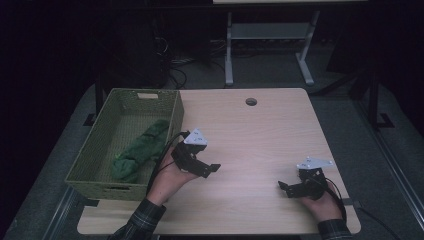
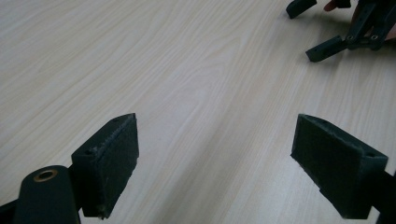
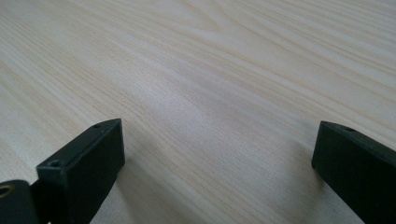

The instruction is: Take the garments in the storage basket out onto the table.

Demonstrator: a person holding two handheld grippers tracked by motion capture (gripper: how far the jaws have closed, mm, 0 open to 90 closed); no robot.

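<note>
Green cloth point(image 1: 141, 149) in basket point(image 1: 107, 187), long axis seemingly near-left to far-right; left gripper point(image 1: 214, 168) and right gripper point(image 1: 283, 186) agape, empty.

The high view was dim and underexposed: the room behind fell to near black, and the desk point(image 1: 260, 135) was the one evenly lit surface, without glare. The picture was soft and slightly grainy, and the green basket point(image 1: 100, 165) at the left edge read as murky. Both gripper views were much brighter, the wood grain of the desk pale and washed. Light came from above, leaving soft, diffuse shadows beside the black jaws. Nearest the lens the jaws were a little blurred, while the grain farther off stayed fairly sharp.
</note>
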